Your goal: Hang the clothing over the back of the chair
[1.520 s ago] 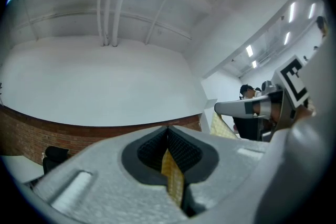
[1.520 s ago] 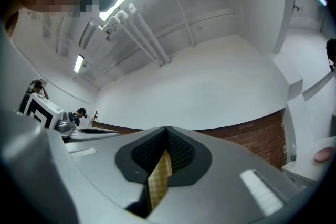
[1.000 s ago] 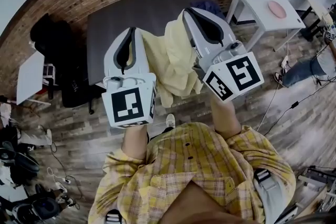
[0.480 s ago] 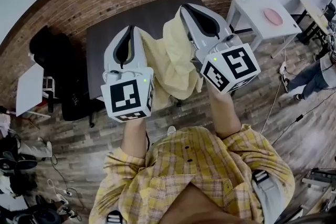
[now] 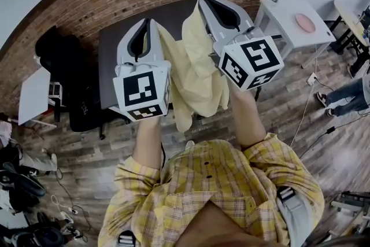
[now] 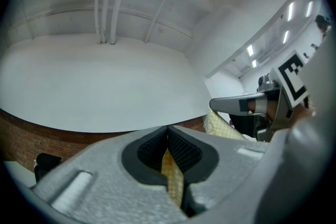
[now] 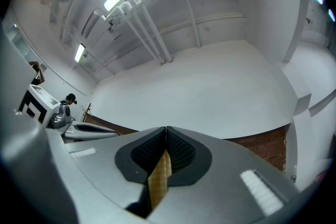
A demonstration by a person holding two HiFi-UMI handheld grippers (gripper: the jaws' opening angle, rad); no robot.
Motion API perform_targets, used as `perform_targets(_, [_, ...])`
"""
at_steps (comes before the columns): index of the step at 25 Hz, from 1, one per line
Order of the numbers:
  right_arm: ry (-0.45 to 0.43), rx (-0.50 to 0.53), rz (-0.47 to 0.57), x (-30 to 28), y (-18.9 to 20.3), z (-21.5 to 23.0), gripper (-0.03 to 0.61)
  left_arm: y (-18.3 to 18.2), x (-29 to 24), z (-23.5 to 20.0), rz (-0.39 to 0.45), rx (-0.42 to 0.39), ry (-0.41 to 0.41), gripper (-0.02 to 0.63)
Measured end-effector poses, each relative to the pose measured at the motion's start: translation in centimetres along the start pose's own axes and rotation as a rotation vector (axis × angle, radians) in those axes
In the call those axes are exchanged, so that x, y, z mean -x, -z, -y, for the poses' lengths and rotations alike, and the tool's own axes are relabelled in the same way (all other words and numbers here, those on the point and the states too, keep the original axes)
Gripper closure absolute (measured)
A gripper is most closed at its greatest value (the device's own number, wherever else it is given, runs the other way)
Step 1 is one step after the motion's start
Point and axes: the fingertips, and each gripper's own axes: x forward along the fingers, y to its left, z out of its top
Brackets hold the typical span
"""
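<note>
Left gripper and right gripper are each clamped on an upper edge of the one yellow garment. It is held raised and spread, hanging free between them, presumably ready for draping. Beyond lie one dark table and one black chair, well left of the garment.

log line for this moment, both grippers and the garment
left gripper: shut on yellow garment | right gripper: shut on yellow garment | state: held up, hanging between both
</note>
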Motion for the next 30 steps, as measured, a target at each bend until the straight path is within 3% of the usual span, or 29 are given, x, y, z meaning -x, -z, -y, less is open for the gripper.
perform_targets(15, [-0.005, -0.018, -0.067, -3.5, 3.2, 1.1, 0.568, 3.1, -3.7, -1.1, -0.068, 0.018, 0.010, 0.609])
perform_targets(30, [0.003, -0.066, -0.192, -6.6, 9.9, 2.4, 0.566, 9.3, -6.9, -2.2, -0.189, 0.074, 0.022, 0.609])
